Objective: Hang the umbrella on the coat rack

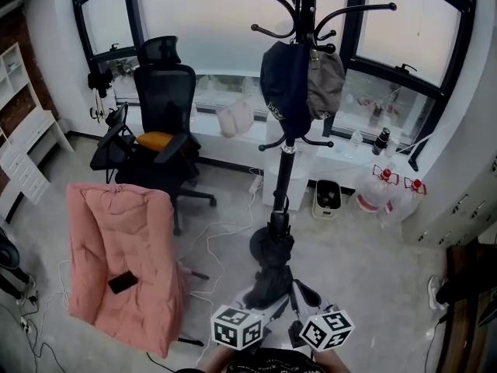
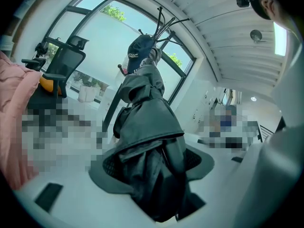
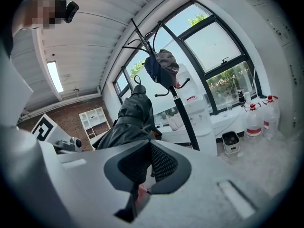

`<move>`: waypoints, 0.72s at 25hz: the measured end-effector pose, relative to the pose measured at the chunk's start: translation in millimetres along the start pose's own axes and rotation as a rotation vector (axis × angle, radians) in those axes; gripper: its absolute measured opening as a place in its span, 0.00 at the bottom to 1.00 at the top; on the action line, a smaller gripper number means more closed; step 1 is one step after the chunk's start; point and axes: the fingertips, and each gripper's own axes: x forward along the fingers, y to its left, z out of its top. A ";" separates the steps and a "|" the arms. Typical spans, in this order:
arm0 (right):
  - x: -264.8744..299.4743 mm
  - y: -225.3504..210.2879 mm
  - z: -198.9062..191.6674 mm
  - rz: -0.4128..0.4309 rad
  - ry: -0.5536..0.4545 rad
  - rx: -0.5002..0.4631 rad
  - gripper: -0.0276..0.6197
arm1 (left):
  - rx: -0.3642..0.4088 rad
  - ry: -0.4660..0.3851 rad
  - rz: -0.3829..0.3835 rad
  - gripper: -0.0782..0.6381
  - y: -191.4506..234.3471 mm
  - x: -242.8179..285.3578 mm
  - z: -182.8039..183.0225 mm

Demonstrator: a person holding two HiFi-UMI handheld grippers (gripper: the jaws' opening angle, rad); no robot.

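A folded black umbrella is held up in front of me, its tip toward the black coat rack. My left gripper is shut on the umbrella's bunched fabric, which fills the space between its jaws. My right gripper is beside it, jaws close together on a thin lower part of the umbrella. A navy cap and a greyish cap hang on the rack's middle hooks. The top hooks are bare. The rack stands just behind the umbrella in both gripper views, its pole right of the fabric.
A pink cushioned chair with a dark flat object on it stands at the left. A black office chair is behind it. White cables lie on the floor. A small bin and water jugs stand under the window.
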 end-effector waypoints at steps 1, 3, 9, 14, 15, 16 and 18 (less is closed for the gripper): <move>5.5 0.4 0.5 -0.001 0.001 0.000 0.05 | -0.002 0.001 -0.001 0.51 4.8 0.6 2.7; 16.8 0.6 1.4 -0.004 0.002 0.002 0.05 | -0.004 0.004 -0.003 0.51 14.6 2.5 8.5; 50.0 3.1 4.7 -0.020 -0.005 0.007 0.05 | -0.010 0.016 -0.009 0.51 44.1 6.8 24.9; 72.1 6.4 7.9 -0.037 -0.008 0.011 0.05 | -0.012 0.033 -0.020 0.51 63.4 8.3 37.4; 75.6 6.9 8.7 -0.041 -0.012 0.013 0.05 | -0.008 0.036 -0.023 0.51 66.5 8.6 40.0; 79.0 7.0 9.6 -0.046 -0.017 0.015 0.05 | -0.004 0.038 -0.026 0.51 69.5 9.2 42.4; 84.9 6.1 11.3 -0.053 -0.025 0.020 0.05 | 0.002 0.043 -0.031 0.51 74.4 11.5 46.5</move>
